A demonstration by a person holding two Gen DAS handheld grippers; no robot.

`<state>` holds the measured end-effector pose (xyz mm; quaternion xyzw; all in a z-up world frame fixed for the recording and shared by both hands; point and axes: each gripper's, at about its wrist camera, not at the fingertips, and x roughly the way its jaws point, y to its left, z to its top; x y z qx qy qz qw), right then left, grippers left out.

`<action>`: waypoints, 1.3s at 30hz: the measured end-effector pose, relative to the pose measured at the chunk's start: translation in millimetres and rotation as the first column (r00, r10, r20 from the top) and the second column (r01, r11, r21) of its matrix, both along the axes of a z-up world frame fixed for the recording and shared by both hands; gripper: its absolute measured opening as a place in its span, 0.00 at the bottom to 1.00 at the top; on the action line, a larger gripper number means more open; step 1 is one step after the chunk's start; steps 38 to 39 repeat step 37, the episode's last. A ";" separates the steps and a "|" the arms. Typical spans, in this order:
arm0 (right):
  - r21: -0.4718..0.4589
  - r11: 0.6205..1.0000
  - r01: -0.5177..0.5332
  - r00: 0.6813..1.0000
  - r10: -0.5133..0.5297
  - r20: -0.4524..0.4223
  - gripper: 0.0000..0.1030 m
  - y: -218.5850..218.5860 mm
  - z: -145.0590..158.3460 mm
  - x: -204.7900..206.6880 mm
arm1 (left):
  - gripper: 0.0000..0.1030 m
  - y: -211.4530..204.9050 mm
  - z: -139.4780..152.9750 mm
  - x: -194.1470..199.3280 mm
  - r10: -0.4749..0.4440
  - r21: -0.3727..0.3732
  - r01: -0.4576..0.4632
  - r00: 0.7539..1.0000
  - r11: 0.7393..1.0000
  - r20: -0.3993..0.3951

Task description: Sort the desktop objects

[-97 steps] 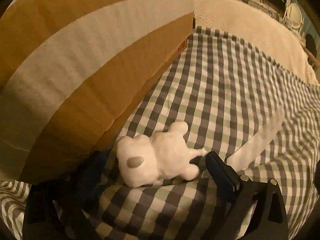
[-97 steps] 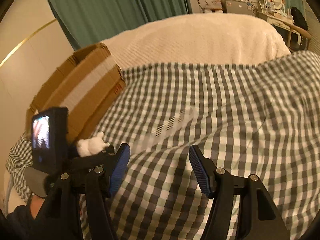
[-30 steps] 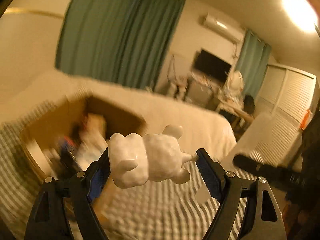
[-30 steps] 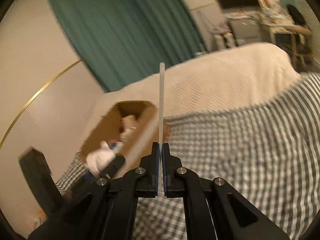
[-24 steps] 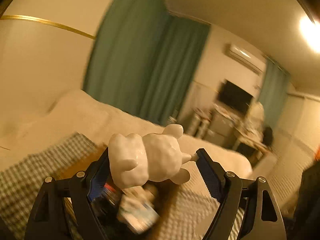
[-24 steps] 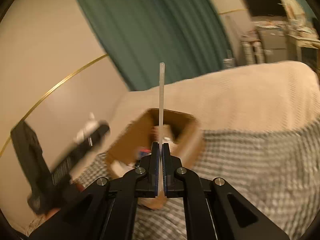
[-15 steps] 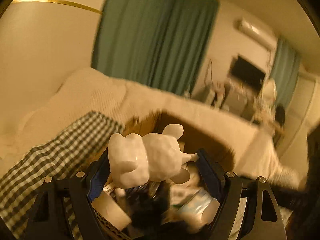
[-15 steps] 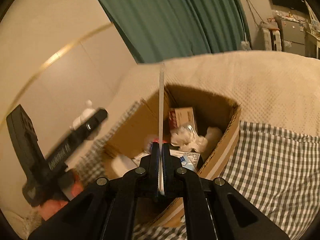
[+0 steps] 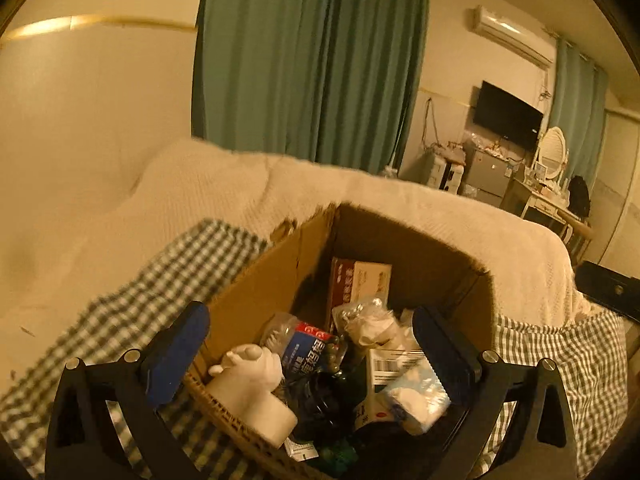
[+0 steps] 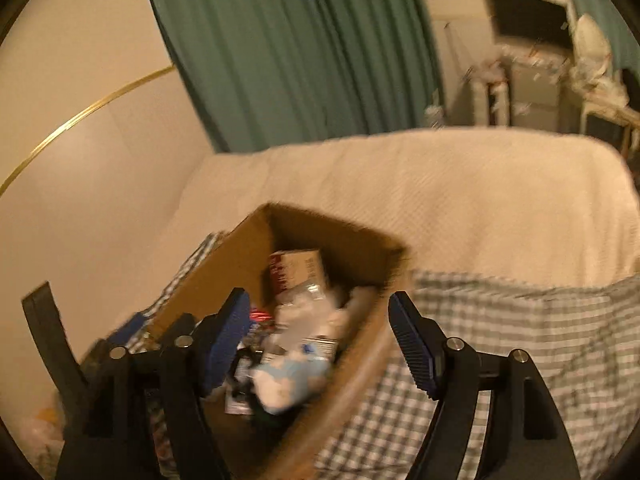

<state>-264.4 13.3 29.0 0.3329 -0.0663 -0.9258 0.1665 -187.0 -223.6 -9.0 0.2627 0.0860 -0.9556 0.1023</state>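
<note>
Both grippers are over the cardboard box (image 9: 260,280) on the checked cloth (image 9: 168,280) right now. The left gripper (image 9: 308,356) has its jaws opening, spread wide with nothing pinched; the white figurine (image 9: 252,392) sits below and between them, closer to the left jaw, lying in the box against the near wall beside a plastic bottle (image 9: 308,348). The right gripper (image 10: 320,340) is opening too, nothing between its jaws, just blurry box clutter past them.
</note>
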 end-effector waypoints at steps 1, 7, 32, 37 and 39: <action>0.031 0.999 0.027 0.999 -0.026 -0.028 0.75 9.9 6.5 12.8 | 1.00 4.8 5.0 6.0 -0.003 -0.018 0.003 1.000 1.000 -0.017; 0.108 0.976 0.189 0.969 -0.167 -0.181 1.00 53.0 31.6 67.8 | 1.00 39.6 30.0 37.4 -0.030 -0.078 0.026 0.998 0.997 -0.056; 0.191 0.942 0.275 0.961 -0.275 -0.025 0.99 78.8 -84.7 91.5 | 1.00 106.1 -36.5 54.7 -0.115 -0.050 0.118 0.992 0.992 0.051; 0.200 0.944 0.262 0.964 -0.266 -0.010 0.99 76.3 -87.7 92.2 | 1.00 105.0 -39.3 55.3 -0.099 -0.049 0.101 0.994 0.994 0.041; 0.200 0.944 0.262 0.964 -0.266 -0.010 0.99 76.3 -87.7 92.2 | 1.00 105.0 -39.3 55.3 -0.099 -0.049 0.101 0.994 0.994 0.041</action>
